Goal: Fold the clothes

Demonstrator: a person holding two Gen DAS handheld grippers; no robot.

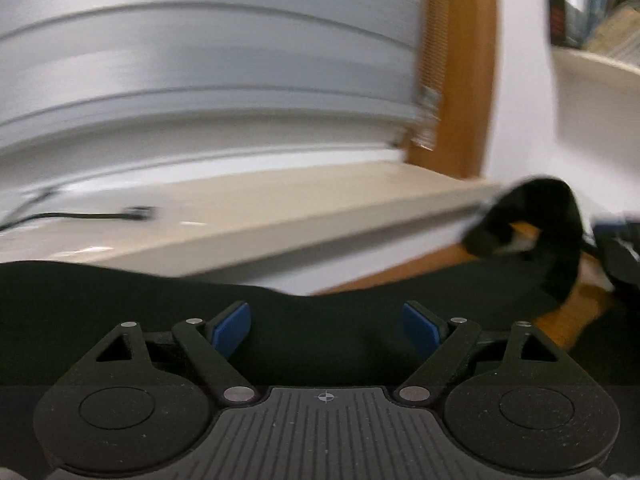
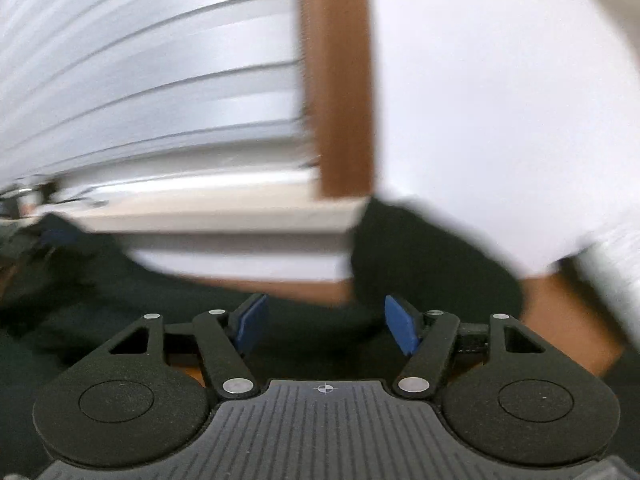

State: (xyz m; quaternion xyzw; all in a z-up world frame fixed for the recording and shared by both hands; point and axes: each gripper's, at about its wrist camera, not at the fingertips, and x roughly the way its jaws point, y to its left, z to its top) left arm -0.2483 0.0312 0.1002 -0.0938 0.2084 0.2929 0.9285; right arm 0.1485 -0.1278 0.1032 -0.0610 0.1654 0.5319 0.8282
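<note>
Left gripper and right gripper: fingers spread wide, clamping nothing. Dark garment lies beneath both on the wooden worktop. Only the left wrist view shows a black cable on the sill; both views blurred.

Ahead of both grippers, passage was blocked by a window sill and closed blinds. A wooden post stood behind. Dark cloth was spread below; open room remained above it.
</note>
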